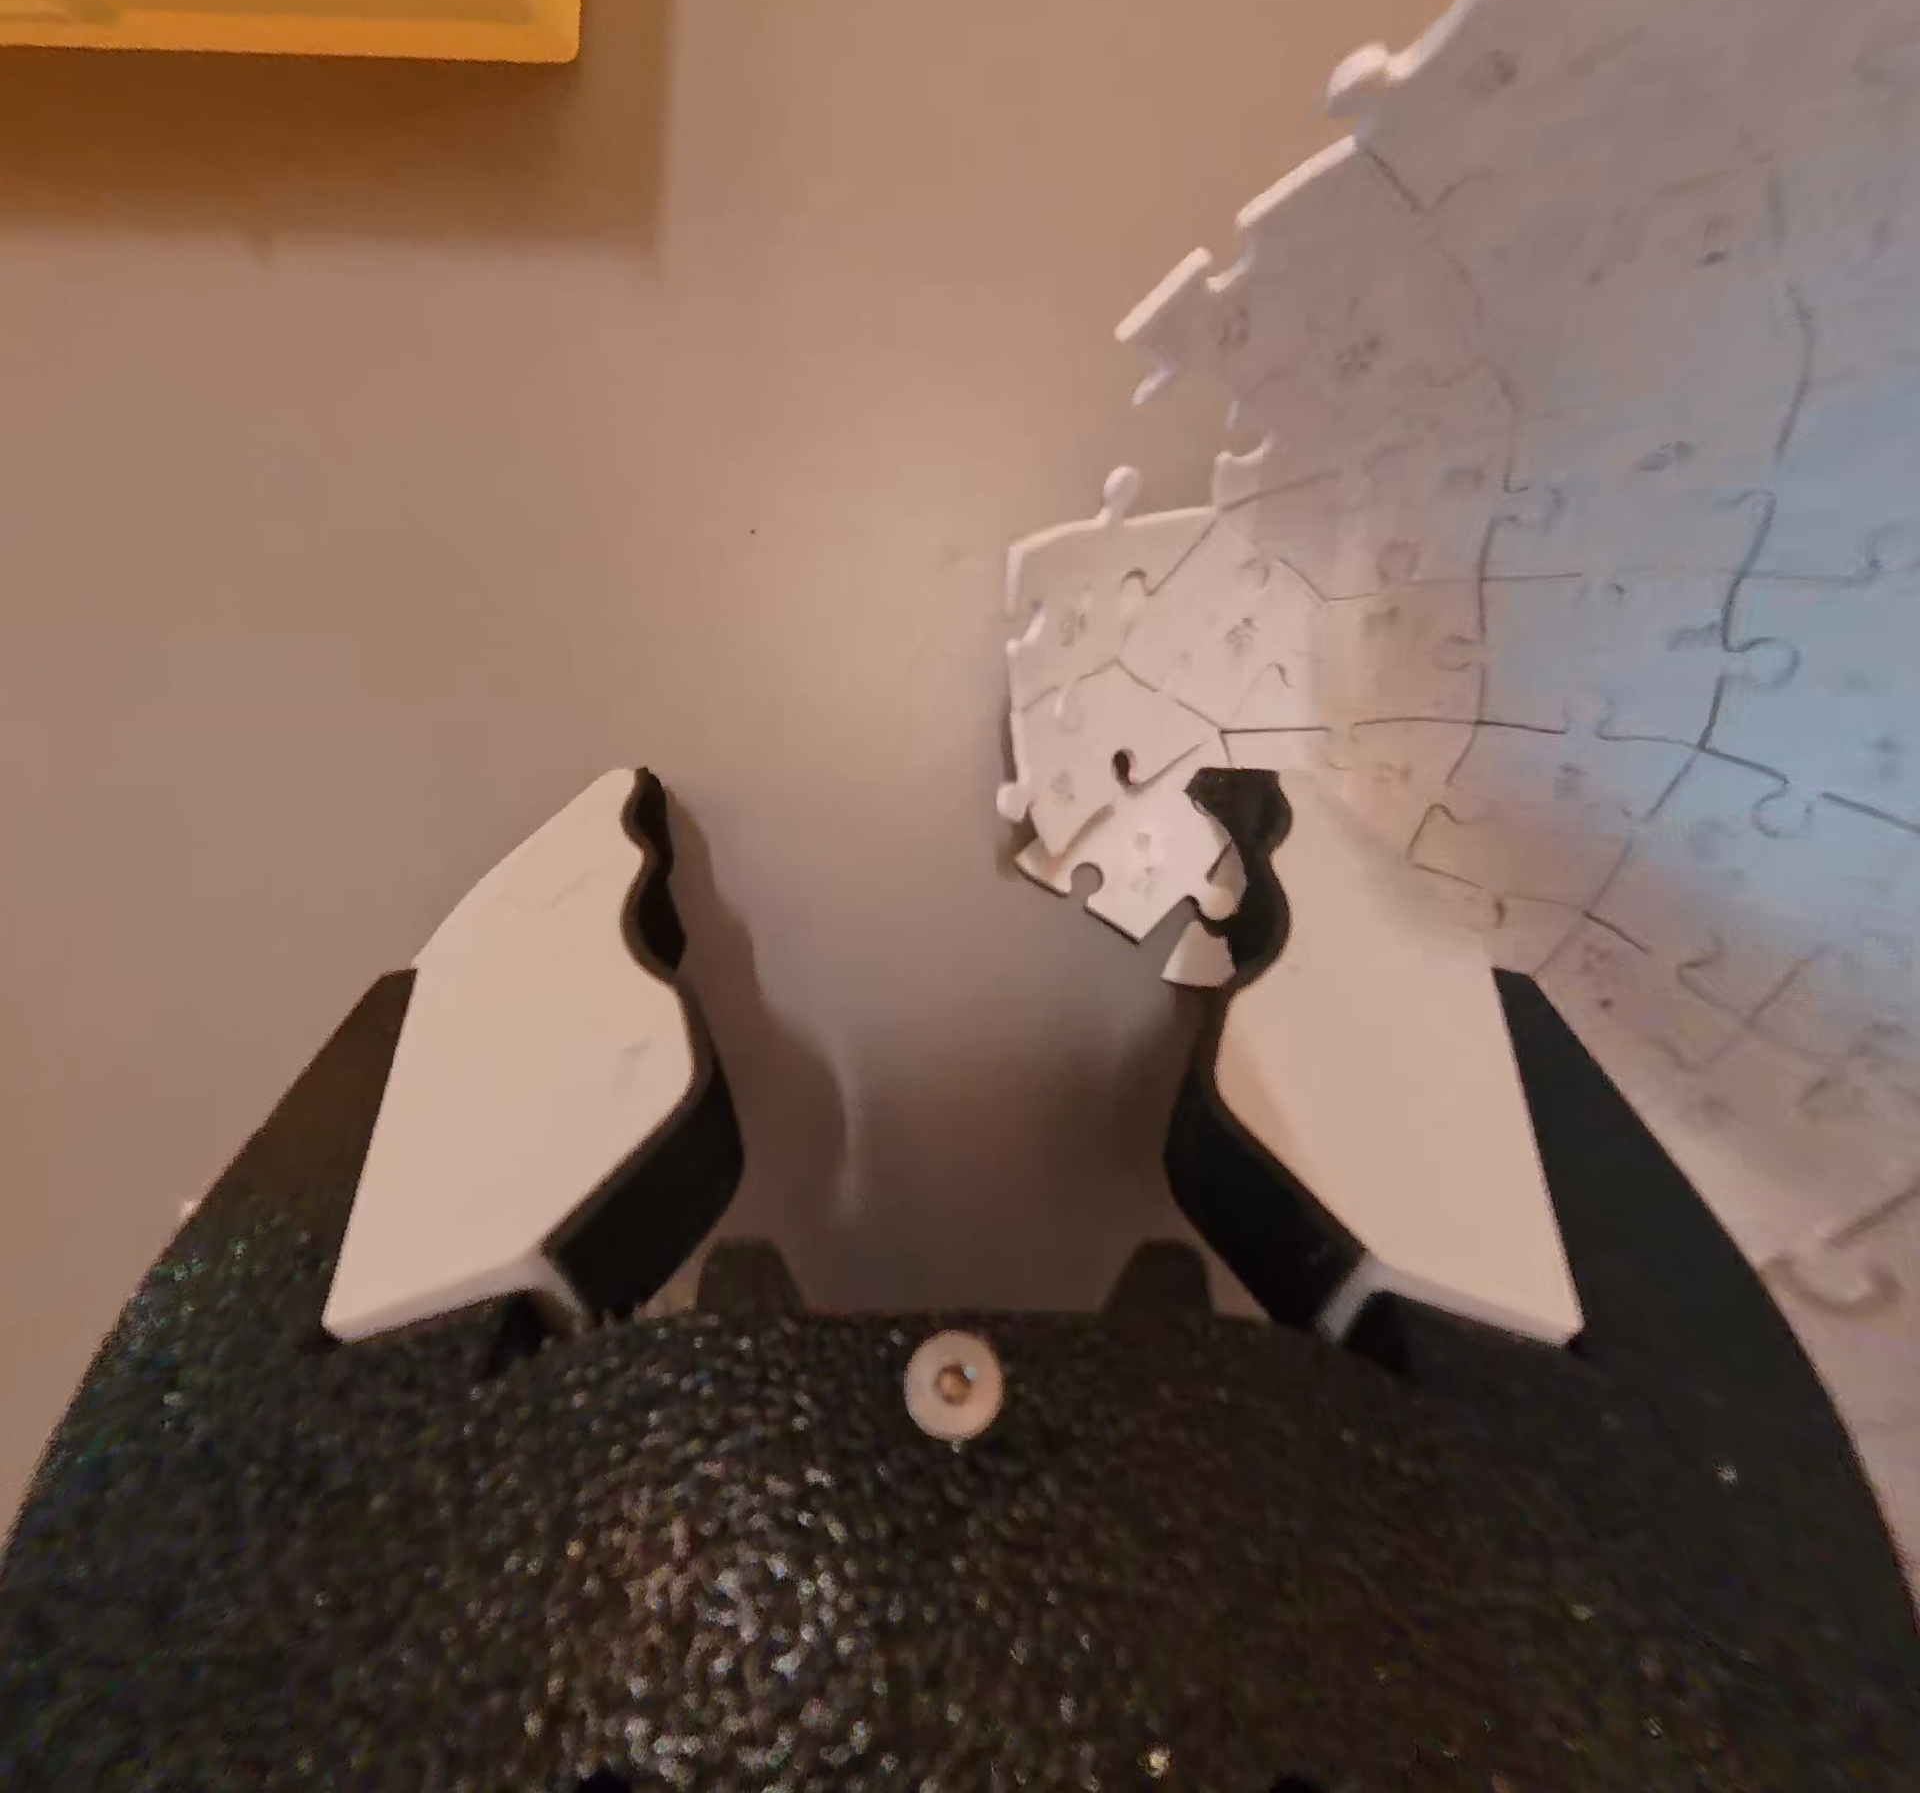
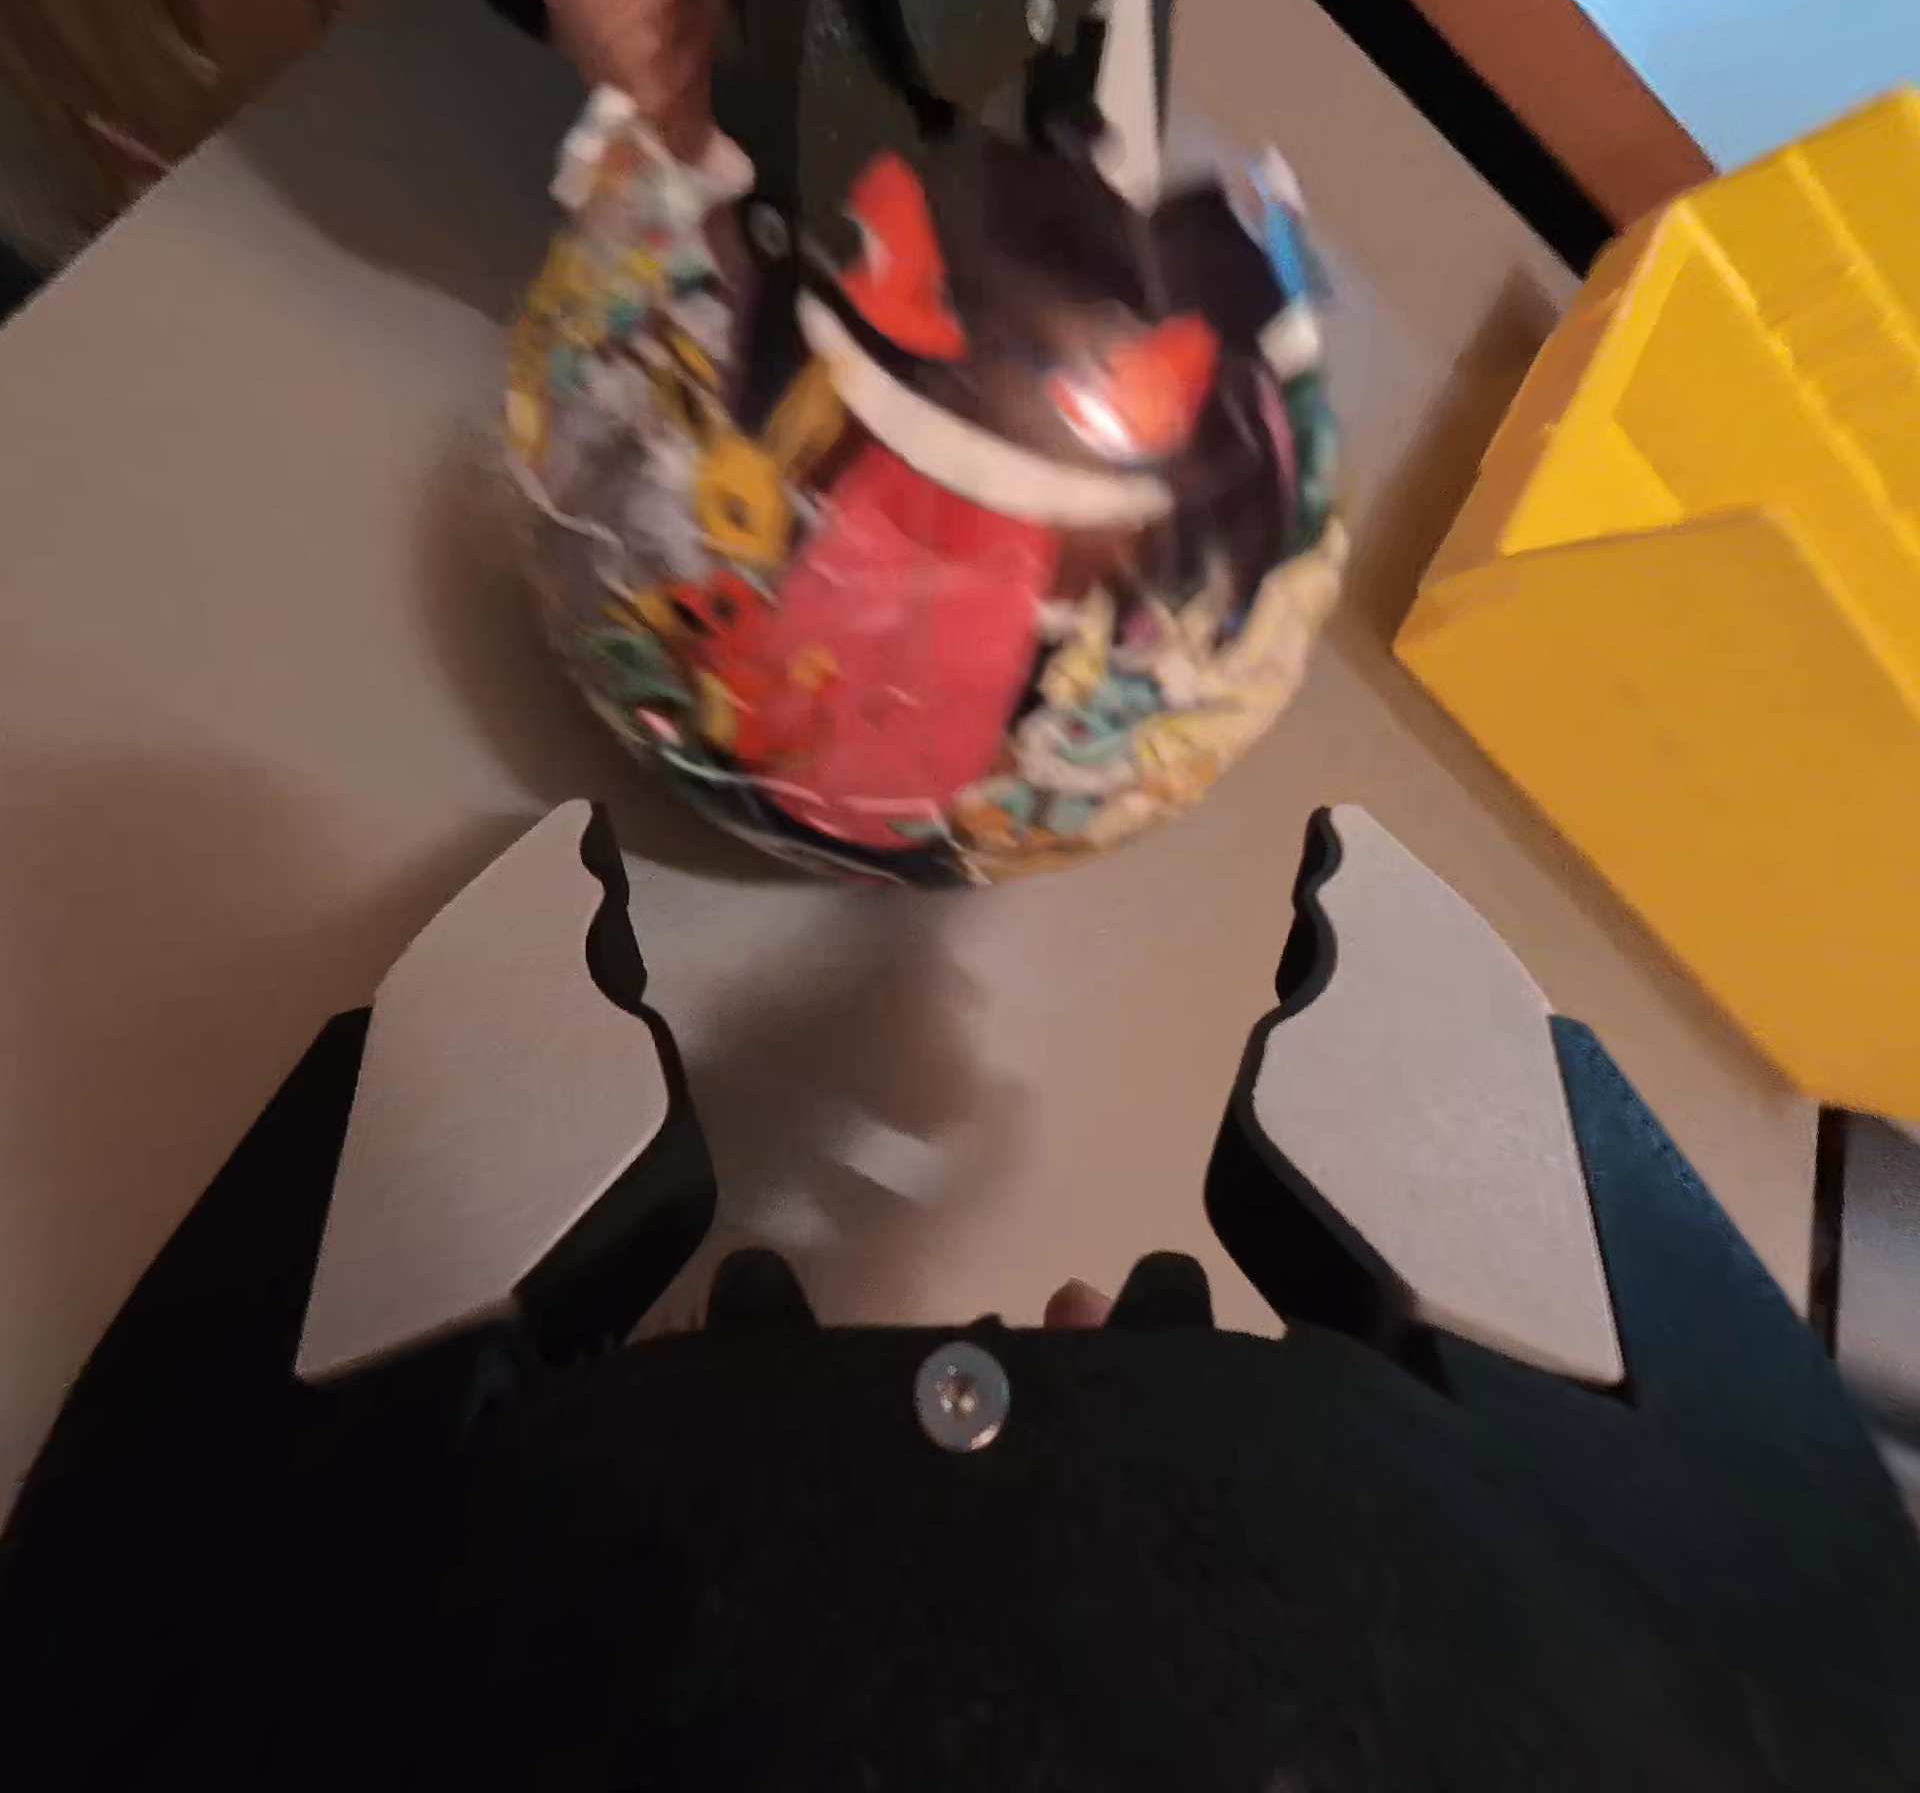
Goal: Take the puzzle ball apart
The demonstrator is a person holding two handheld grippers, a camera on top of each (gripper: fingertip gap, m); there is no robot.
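Claw on the left [image 1: 945, 870] is spread wide and grips nothing; its right fingertip [image 1: 1242, 839] sits against a loosened piece [image 1: 1132, 855] at the broken rim of the puzzle ball [image 1: 1558, 600], whose plain white inner face curves away to the right. From the other side we see the ball [image 2: 914, 538] resting on the pale desk [image 2: 260, 517], its outer skin covered in bright cartoon artwork, blurred. Our right claw [image 2: 961, 860] is also open and empty, hovering just near of the ball, apart from it. Farther off, the left claw [image 2: 1039, 81] reaches into the ball's open top, with a person's hand [image 2: 644, 50] beside it.

We judge the dismantling partly done: the shell is open, most pieces are interlocked. The next move likely calls for closing the left claw on that loosened piece and peeling it free, with the right claw steadying the ball.

A yellow bin [image 2: 1683, 600] stands at the right. Small faint marks are printed on the pieces' backs, too blurred to read; no brand shows.
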